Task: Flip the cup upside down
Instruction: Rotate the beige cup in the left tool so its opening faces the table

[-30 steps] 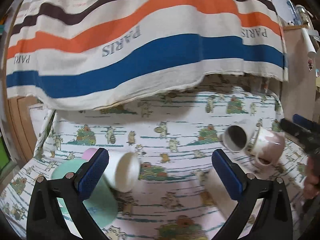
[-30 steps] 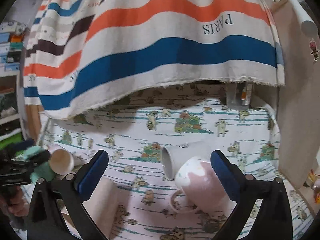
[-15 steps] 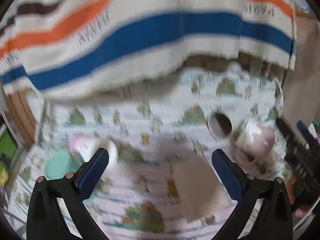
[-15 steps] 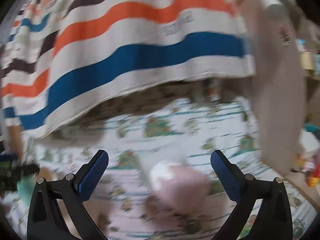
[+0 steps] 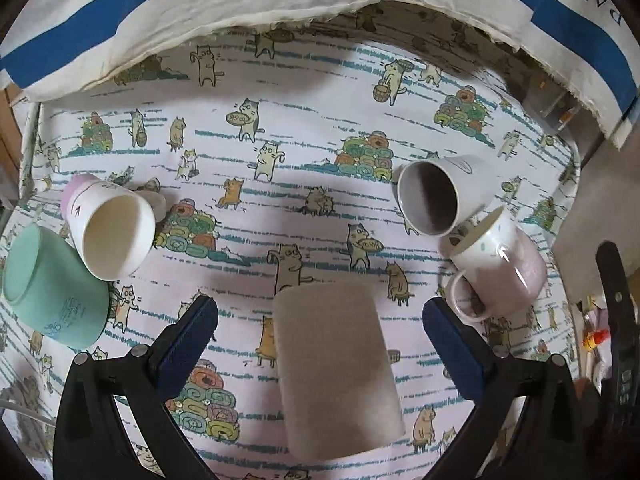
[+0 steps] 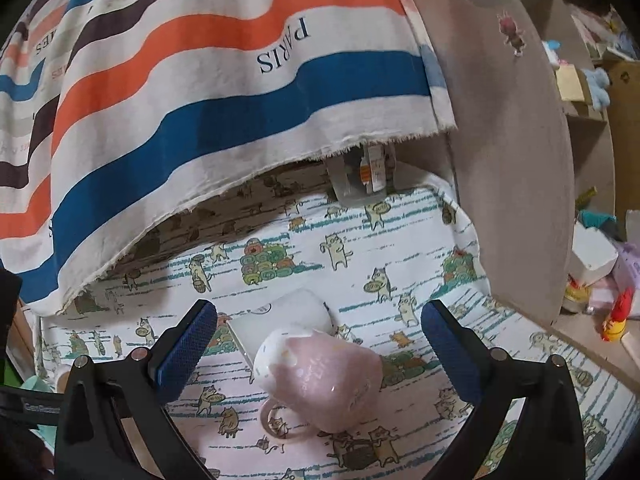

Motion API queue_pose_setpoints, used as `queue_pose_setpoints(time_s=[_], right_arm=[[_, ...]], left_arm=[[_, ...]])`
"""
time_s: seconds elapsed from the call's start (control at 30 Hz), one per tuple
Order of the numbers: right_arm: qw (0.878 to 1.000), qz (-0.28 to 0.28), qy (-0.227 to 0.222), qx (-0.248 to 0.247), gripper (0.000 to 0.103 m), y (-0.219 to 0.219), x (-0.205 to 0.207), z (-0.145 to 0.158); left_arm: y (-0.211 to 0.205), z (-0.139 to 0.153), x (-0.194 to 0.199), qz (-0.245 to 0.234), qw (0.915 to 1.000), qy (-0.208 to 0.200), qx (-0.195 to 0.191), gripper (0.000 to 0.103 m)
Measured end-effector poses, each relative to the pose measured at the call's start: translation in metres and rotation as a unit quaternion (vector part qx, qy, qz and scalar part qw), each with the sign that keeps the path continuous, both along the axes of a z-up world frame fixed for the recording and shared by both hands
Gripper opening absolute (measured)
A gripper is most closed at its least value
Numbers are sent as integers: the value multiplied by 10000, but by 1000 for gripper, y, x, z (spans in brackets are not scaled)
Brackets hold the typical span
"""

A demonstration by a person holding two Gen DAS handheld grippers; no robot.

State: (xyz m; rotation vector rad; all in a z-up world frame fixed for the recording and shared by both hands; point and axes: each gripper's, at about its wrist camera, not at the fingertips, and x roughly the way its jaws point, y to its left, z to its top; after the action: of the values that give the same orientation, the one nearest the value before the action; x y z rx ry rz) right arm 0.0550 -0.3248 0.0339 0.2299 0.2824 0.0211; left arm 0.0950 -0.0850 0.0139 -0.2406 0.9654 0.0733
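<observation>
While both grippers hover with fingers spread wide and empty, we count four cups on the cat-print surface (image 5: 320,200): mint cup (image 5: 52,292) and white-lilac cup (image 5: 112,232) touching at left, white mug (image 5: 440,196) and pink mug (image 5: 500,268) touching at right, all tipped on their sides. One beige pad (image 5: 336,368) lies between the left gripper (image 5: 320,344) fingers. Right gripper (image 6: 319,354) frames the pink mug.
</observation>
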Motion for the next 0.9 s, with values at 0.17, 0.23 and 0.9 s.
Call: queue_pose_setpoints(time_s=[0.17, 0.23, 0.9], right_arm=[[9999, -32, -63, -82, 102, 2, -3, 1], [9998, -71, -125, -153, 102, 3, -5, 2], [9999, 27, 120, -89, 102, 4, 0, 0]], left_arm=[[10, -14, 11, 727, 9965, 262, -327, 89], [12, -24, 19, 725, 9943, 555, -552, 83], [1, -44, 42, 325, 9936, 1000, -415, 67]])
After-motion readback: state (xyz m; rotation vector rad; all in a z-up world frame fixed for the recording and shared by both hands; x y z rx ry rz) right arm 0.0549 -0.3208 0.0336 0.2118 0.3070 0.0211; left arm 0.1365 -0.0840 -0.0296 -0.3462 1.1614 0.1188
